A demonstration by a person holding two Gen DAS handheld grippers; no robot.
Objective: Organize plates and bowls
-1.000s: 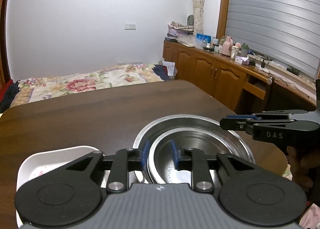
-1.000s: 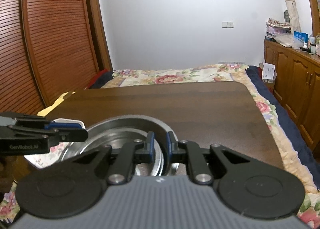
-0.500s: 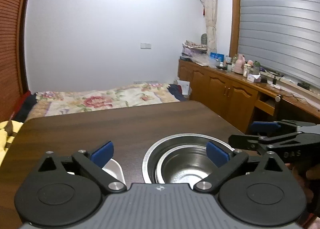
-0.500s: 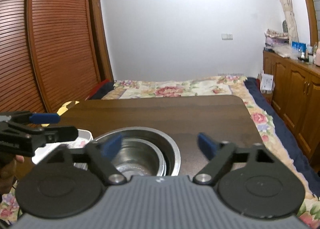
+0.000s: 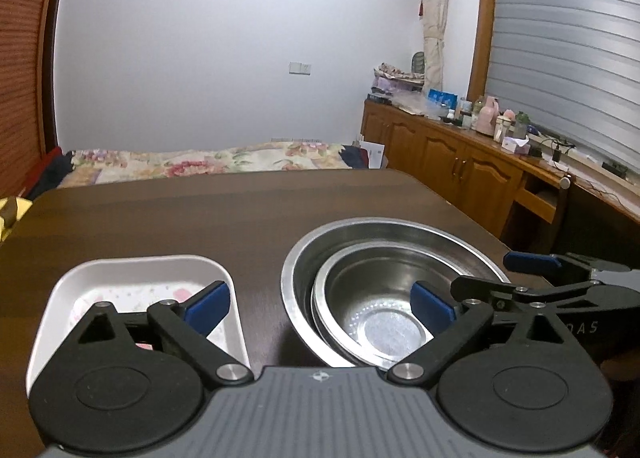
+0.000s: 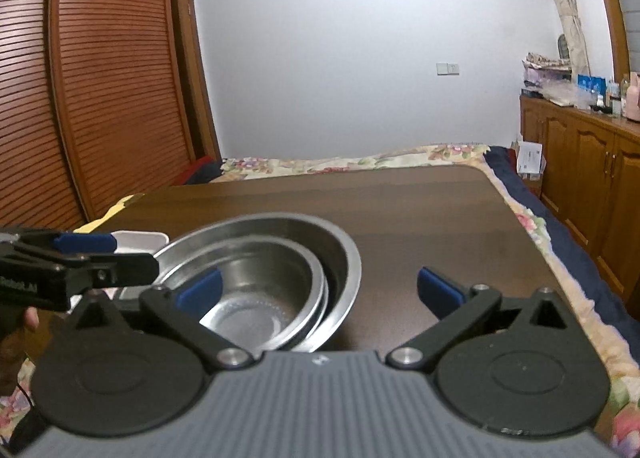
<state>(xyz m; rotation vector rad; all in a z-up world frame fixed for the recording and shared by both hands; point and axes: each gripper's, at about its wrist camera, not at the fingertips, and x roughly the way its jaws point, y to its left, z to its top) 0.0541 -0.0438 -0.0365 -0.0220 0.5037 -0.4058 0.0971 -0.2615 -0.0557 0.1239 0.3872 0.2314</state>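
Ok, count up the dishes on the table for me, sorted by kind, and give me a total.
Steel bowls: 2, a small steel bowl nested inside a large steel bowl
White rectangular dish: 1, the white dish beside the bowls on the dark table
Total: 3

Silver steel bowls, white pink-flecked tray, dark brown table
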